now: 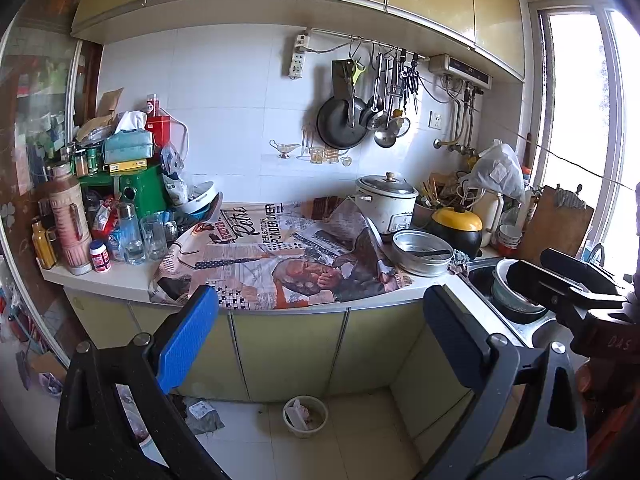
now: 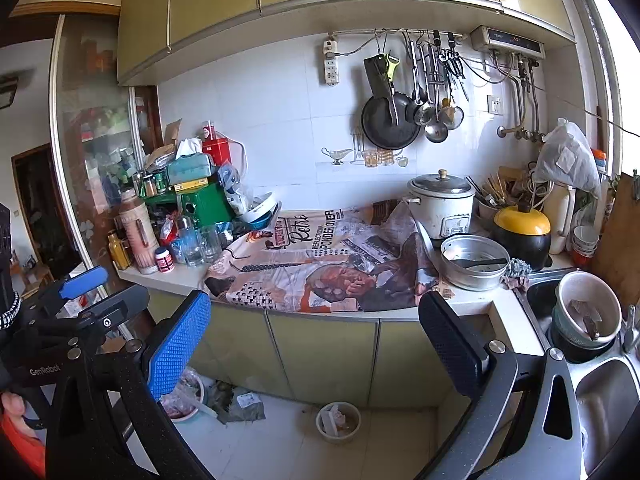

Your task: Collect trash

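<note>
Both grippers, left gripper [image 1: 320, 340] and right gripper [image 2: 316, 344], hang spread wide and empty, held back from the counter [image 2: 472, 304], probably just scouting. Trash sits on the floor below: a small bin [image 2: 338, 422] and crumpled wrappers [image 2: 240, 404] (contents hard to make out). Further back, newspaper [image 2: 320, 272] covers the countertop.

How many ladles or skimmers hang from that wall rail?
3, possibly more: a ladle in the middle, a skimmer to its left by the black pan, and a strainer to its right. Overlapping utensils may hide others.
</note>
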Demonstrator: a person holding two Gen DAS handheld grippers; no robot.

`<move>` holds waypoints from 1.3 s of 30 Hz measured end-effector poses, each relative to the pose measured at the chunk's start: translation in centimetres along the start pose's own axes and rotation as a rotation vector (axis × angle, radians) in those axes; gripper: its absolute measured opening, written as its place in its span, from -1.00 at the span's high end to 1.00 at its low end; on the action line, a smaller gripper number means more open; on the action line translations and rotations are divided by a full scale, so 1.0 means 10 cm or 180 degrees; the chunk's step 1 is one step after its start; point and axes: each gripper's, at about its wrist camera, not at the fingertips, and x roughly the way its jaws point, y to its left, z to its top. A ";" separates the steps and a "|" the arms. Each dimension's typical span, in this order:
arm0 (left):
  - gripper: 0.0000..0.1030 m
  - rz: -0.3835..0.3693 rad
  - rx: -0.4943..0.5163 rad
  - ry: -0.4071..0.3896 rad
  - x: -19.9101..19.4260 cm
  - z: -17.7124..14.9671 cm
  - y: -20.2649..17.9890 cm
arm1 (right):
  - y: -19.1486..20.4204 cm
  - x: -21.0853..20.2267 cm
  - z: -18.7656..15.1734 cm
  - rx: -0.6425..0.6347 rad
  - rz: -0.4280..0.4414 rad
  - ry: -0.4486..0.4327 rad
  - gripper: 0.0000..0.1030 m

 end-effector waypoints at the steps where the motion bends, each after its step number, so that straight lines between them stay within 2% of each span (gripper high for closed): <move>1: -0.99 0.0004 0.0010 -0.0002 0.00 -0.01 -0.01 | 0.00 0.00 0.00 0.0006 -0.0005 0.0006 -1.00; 7: -0.99 0.0003 0.0066 -0.0006 0.01 0.01 -0.06 | 0.01 0.02 0.00 0.0030 -0.0007 0.0050 -1.00; 29: -0.99 -0.0076 -0.0096 0.0049 0.09 0.06 0.05 | 0.04 0.04 -0.03 0.0067 -0.0035 0.0091 -1.00; 39: -0.99 -0.0100 -0.0056 0.0029 0.12 0.08 0.04 | 0.04 0.06 -0.02 0.0062 -0.0029 0.0096 -1.00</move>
